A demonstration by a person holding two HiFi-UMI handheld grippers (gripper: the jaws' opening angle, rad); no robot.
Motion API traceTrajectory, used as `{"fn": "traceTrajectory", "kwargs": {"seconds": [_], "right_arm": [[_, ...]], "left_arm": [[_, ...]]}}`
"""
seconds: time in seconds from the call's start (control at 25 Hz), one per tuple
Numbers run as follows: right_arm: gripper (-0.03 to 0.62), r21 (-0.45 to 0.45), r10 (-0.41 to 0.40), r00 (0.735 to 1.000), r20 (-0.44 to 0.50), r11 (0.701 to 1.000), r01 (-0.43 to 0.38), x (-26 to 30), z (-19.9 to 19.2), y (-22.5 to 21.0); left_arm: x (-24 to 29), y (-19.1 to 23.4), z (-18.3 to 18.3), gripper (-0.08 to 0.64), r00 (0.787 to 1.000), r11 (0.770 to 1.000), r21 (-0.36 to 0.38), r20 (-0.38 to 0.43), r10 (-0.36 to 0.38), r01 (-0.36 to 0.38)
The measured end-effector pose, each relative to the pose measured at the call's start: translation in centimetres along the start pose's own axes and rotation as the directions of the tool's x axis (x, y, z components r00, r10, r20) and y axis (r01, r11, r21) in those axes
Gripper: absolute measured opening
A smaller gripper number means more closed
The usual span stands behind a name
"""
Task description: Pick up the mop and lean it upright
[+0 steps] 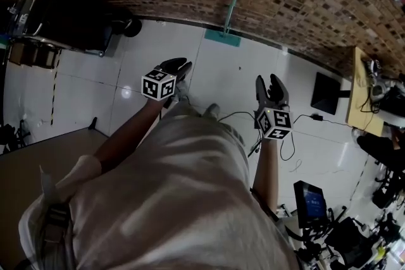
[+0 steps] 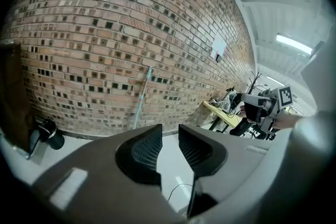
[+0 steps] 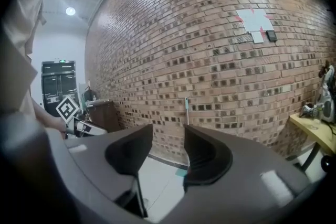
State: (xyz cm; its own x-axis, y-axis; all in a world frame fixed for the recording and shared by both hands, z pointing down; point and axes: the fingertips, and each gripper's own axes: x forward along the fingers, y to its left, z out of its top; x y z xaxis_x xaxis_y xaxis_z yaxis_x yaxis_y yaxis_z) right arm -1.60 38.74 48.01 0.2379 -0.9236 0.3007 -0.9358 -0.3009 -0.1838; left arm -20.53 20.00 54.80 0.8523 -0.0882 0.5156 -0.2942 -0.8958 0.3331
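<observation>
The mop (image 1: 233,3) stands upright, its teal handle leaning on the brick wall and its flat teal head (image 1: 221,38) on the white floor. Its handle also shows in the left gripper view as a thin mop pole (image 2: 143,94), and in the right gripper view as the mop (image 3: 186,108) straight ahead. My left gripper (image 1: 179,64) hangs over the floor well short of it, jaws (image 2: 170,131) a little apart and empty. My right gripper (image 1: 268,80) is further right, jaws (image 3: 168,131) apart with nothing between them.
A black cabinet (image 1: 69,16) stands by the wall at the left and a brown table (image 1: 38,155) at the lower left. At the right are a wooden desk (image 1: 362,92), a dark panel (image 1: 326,93) on the floor, loose cables (image 1: 291,148) and a screen stand (image 1: 310,199).
</observation>
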Motion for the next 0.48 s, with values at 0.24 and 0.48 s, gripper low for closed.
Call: {"fn": "traceTrajectory", "kwargs": {"seconds": [0.24, 0.48], "right_arm": [[0.15, -0.073, -0.044, 0.998, -0.05, 0.997, 0.04, -0.6, -1.2, 0.3], [0.102, -0.086, -0.089, 0.996, -0.012, 0.992, 0.088, -1.7, -0.5, 0.8]], "left_arm": [[-0.6, -0.9, -1.9, 0.118, 0.999, 1.0, -0.002, -0.034, -0.015, 0.015], [-1.0, -2.6, -4.7, 0.124, 0.994, 0.998, 0.012, -0.085, -0.064, 0.065]]}}
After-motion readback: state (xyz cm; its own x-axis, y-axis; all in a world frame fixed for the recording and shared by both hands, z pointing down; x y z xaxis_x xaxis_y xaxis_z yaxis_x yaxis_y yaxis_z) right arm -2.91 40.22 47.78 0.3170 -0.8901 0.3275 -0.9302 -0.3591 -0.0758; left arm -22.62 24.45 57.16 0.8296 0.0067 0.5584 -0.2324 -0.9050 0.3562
